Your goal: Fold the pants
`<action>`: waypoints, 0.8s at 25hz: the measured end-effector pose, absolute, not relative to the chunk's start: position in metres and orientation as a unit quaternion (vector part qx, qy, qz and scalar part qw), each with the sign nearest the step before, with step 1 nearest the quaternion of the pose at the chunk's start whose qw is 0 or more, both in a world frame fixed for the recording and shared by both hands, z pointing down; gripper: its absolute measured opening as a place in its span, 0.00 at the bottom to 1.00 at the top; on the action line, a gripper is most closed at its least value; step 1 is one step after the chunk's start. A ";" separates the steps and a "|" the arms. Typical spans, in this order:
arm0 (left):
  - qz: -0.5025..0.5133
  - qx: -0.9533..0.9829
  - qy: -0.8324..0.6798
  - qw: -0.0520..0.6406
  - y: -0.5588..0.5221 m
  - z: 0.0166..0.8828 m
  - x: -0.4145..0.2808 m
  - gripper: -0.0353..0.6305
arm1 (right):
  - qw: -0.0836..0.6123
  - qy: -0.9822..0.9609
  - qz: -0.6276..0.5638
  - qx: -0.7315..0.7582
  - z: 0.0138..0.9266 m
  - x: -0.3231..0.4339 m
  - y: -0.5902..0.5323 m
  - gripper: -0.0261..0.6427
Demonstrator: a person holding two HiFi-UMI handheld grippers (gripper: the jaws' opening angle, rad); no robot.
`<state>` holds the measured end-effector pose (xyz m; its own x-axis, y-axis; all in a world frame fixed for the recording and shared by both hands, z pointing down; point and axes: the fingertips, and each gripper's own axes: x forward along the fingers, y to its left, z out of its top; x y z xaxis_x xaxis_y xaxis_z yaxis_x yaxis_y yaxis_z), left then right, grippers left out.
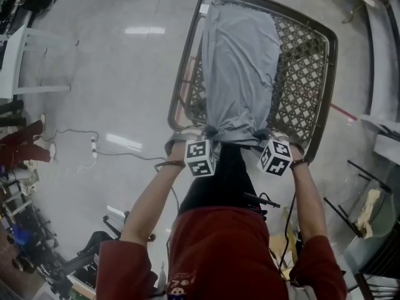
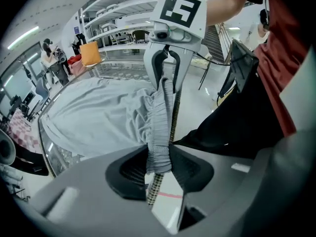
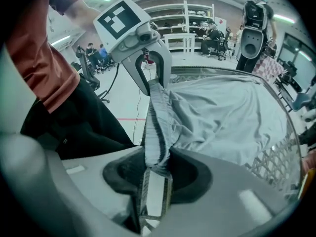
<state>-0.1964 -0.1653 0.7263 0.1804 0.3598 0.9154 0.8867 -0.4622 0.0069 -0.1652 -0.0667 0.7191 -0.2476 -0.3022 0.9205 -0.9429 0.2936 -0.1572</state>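
Two grips are set: your left gripper (image 2: 159, 163) pinches the left end of the waistband (image 1: 236, 134), and your right gripper (image 3: 157, 164) pinches the right end, at the near edge of the table (image 1: 307, 74). The pants (image 1: 240, 61) lie flat along it, legs toward the far end. No crosswise fold shows yet, so most of the folding looks still ahead. No writing can be read; the cubes (image 1: 200, 157) carry only square markers.

Pants (image 1: 240, 61) covering the middle of the table (image 1: 302, 61), left gripper (image 1: 201, 155) and right gripper (image 1: 275, 155) hiding their own jaws beneath themselves in the head view, background people (image 3: 213, 32) at the gripper views' tops showing too small to tell
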 end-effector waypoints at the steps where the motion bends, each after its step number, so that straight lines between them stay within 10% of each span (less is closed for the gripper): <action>1: -0.470 -0.714 -0.438 0.279 -0.162 0.726 -0.204 0.25 | 0.413 -0.689 0.388 0.451 0.718 -0.173 -0.063 0.24; 20: -0.461 -0.711 -0.435 0.305 -0.136 0.708 -0.264 0.25 | 0.404 -0.678 0.388 0.476 0.697 -0.240 -0.036 0.24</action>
